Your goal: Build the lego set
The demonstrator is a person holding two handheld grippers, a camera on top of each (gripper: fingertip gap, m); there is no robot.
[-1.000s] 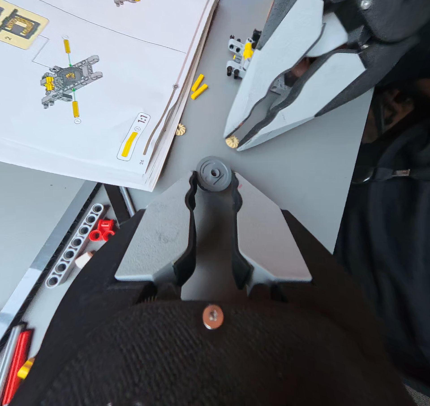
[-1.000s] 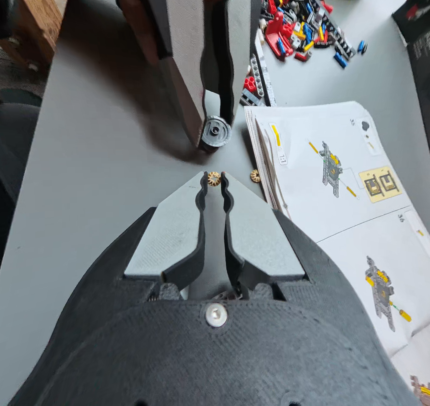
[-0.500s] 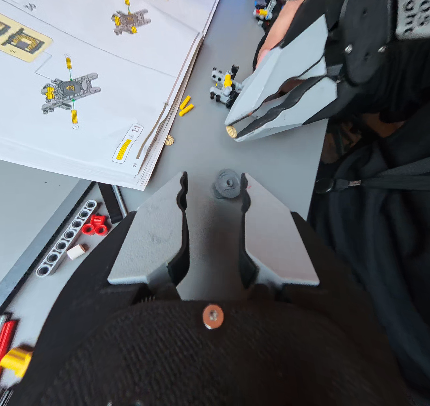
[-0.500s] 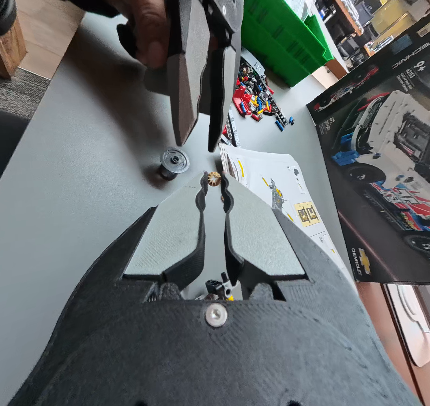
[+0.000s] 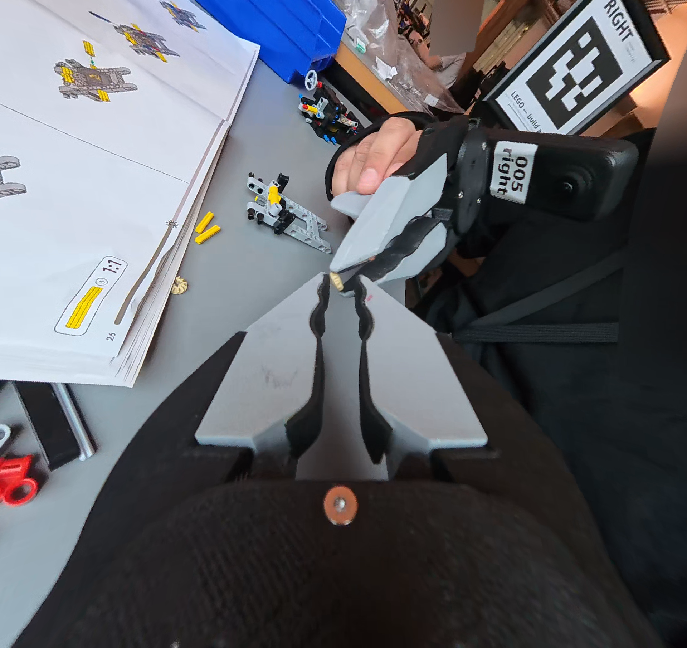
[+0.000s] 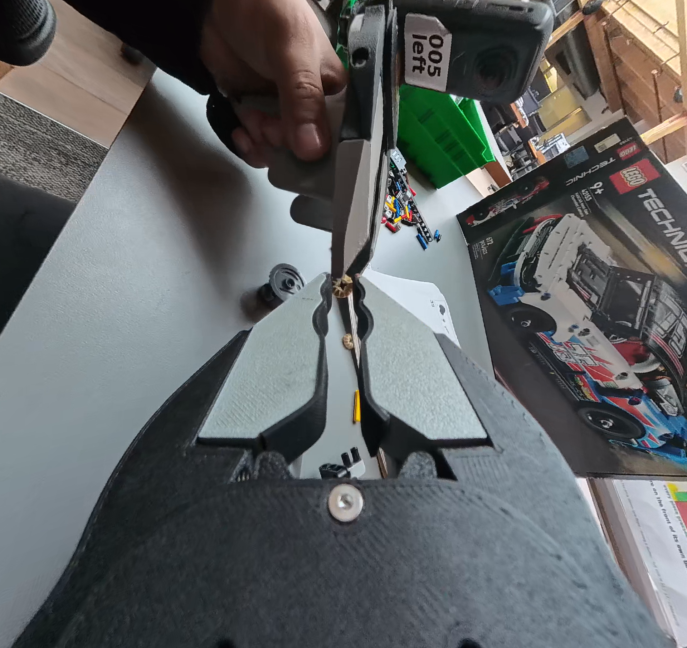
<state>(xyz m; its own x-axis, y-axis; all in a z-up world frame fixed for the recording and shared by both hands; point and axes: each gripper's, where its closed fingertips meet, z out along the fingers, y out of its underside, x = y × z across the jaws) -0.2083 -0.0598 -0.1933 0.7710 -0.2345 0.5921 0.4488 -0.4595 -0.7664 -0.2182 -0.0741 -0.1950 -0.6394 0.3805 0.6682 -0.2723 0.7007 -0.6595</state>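
My right gripper (image 6: 344, 288) pinches a ridged tan gear (image 6: 342, 285); my left gripper (image 5: 342, 288) parted, empty, tips touching it. Grey table (image 6: 156, 258) bare leftward, round dark hub (image 6: 284, 286) nearby.

Grey table (image 5: 238, 280) bears open booklet (image 5: 93, 169), yellow pins (image 5: 206, 227), tan gear (image 5: 180, 285).

I read print that I won't quote: a sticker (image 5: 513, 173) right of my left jaws, a second sticker (image 6: 427, 57) above my right jaws, a framed sign (image 5: 572, 72) beyond the left jaws, the booklet (image 5: 93, 295) left of them, and the box (image 6: 576, 295) right of the right jaws.
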